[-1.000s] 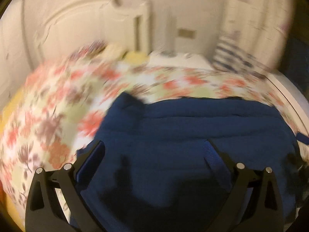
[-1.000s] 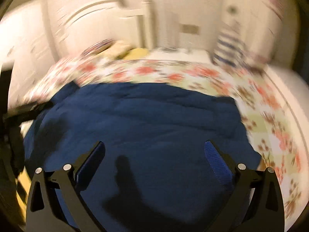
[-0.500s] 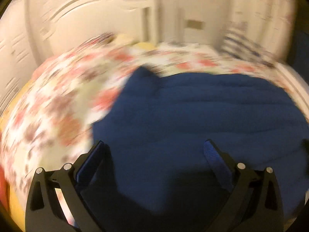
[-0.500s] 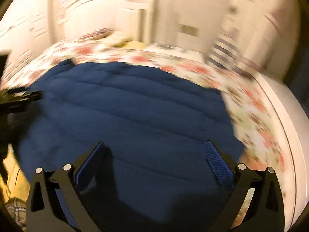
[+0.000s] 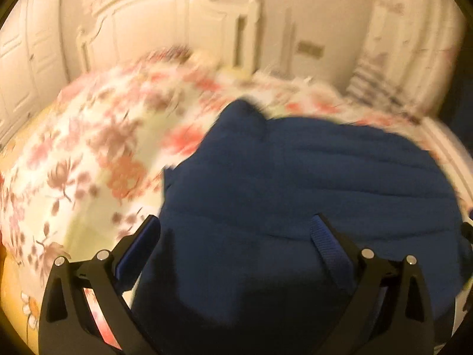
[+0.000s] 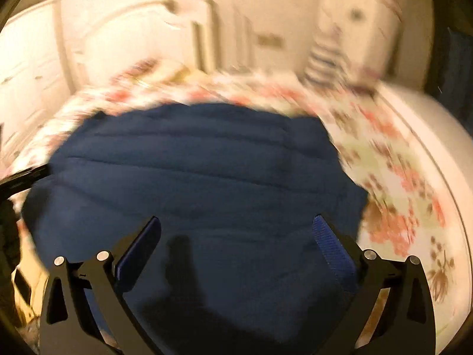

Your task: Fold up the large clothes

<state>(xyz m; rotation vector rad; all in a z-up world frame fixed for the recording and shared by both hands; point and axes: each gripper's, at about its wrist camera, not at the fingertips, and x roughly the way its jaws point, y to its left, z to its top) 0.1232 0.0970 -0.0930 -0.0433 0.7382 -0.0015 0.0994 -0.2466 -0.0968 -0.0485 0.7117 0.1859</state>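
A large dark blue quilted garment (image 5: 310, 183) lies spread on a bed with a floral cover (image 5: 97, 148). In the left wrist view my left gripper (image 5: 235, 233) is open and empty above the garment's near left part, its left finger over the floral cover. In the right wrist view the same garment (image 6: 201, 177) fills the middle, and my right gripper (image 6: 236, 233) is open and empty above its near part. The left gripper's dark tip (image 6: 20, 177) shows at the left edge of the right wrist view. Both views are blurred.
A cream headboard (image 5: 165, 26) and wall stand behind the bed. A striped cloth (image 5: 372, 85) lies at the far right corner. The bed's white right edge (image 6: 428, 136) curves along the right. Yellow bedding (image 5: 17, 295) shows at the near left.
Both cameras have shifted over the garment with motion blur. The garment's outline has changed slightly. Both grippers have stayed open and empty.
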